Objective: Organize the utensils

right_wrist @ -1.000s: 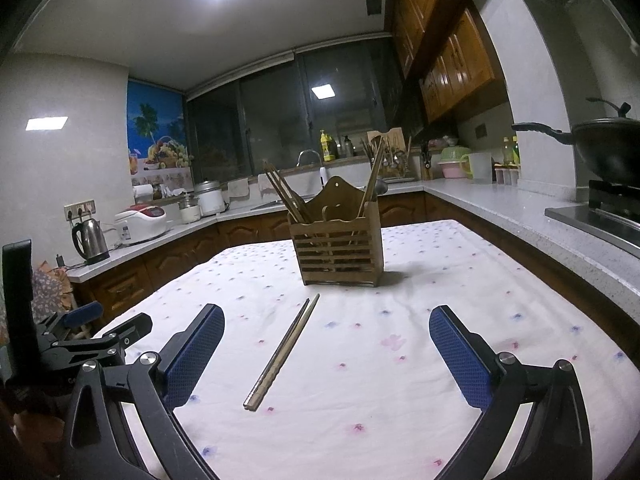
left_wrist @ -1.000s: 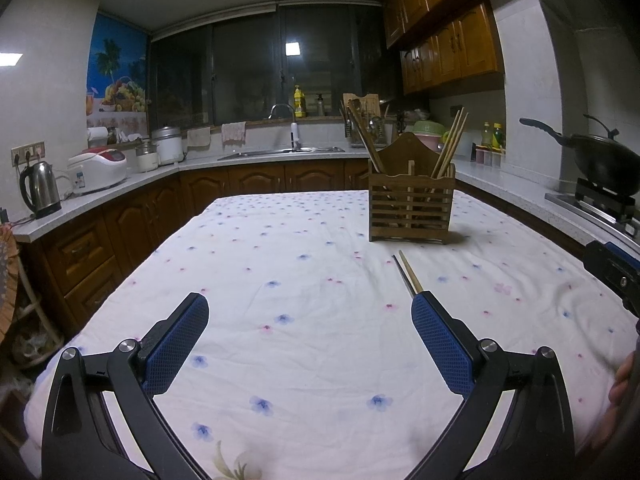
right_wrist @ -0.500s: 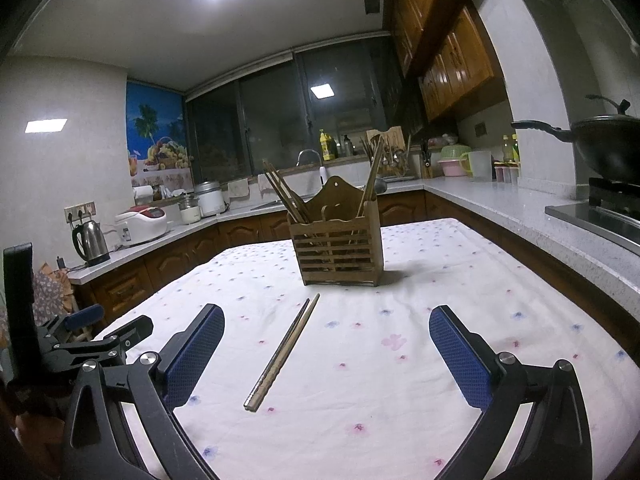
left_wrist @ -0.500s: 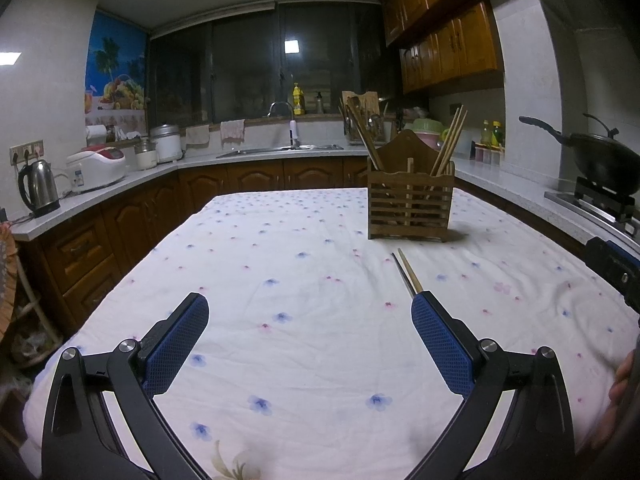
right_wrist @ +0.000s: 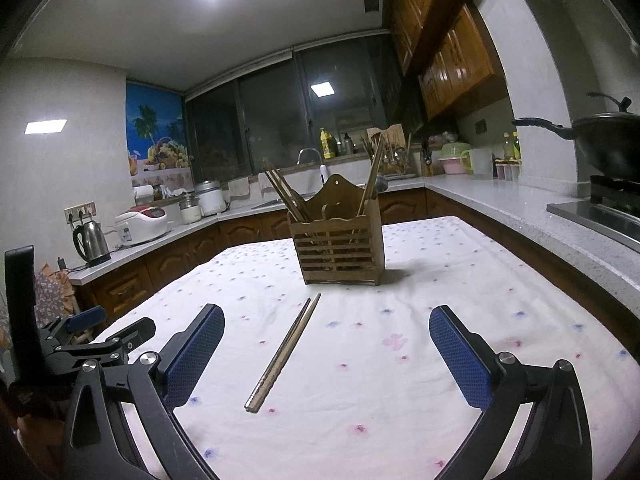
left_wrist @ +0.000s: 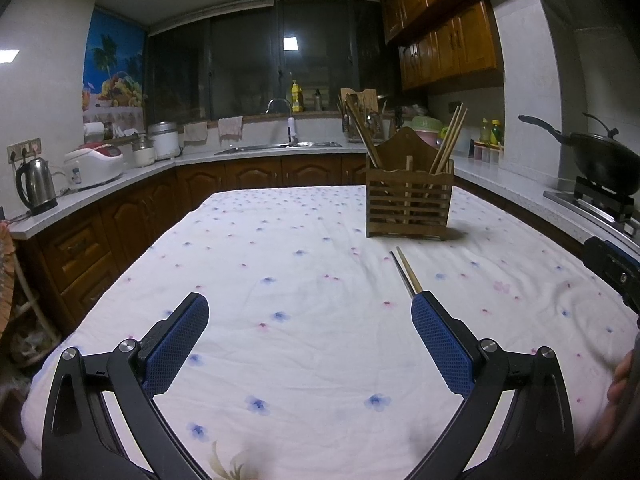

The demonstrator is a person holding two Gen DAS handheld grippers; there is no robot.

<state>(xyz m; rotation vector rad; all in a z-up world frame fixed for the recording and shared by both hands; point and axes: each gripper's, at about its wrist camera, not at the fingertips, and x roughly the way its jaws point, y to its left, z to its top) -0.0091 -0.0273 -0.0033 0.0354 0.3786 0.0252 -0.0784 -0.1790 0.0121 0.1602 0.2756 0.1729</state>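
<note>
In the left wrist view, the left gripper (left_wrist: pixel 310 320) is hovering over the flowered tablecloth (left_wrist: pixel 304 280) with its two blue-padded fingers (left_wrist: pixel 176 344) spread wide and nothing between them. A pair of chopsticks (left_wrist: pixel 406 270) is lying on the cloth just beyond the tip of the right-hand finger, and that finger is covering their near ends, so their full length is not showing. Farther ahead, past the same finger, a slatted wooden holder (left_wrist: pixel 409 204) is standing upright with more chopsticks leaning out of both sides; what is lying inside it is hard to make out through the slats. At the right edge a dark, blue-tipped piece of the other tool and some blurred fingertips are being cut off by the frame. In the right wrist view, the right gripper (right_wrist: pixel 326 332) is also hovering with its blue fingers (right_wrist: pixel 460 356) spread wide apart, gripping nothing. Here the chopsticks (right_wrist: pixel 284 354) are showing whole, lying side by side between the two fingers, nearer the left-hand one, their square ends pointing toward the camera and their tips toward the holder (right_wrist: pixel 337 246), which is standing ahead, roughly midway between the fingers. The left gripper (right_wrist: pixel 86 332) is showing partly at the left edge, behind the left-hand finger, its fingertips mostly hidden. A black pan (right_wrist: pixel 600 144) on the stove is being cropped at the far right.
</note>
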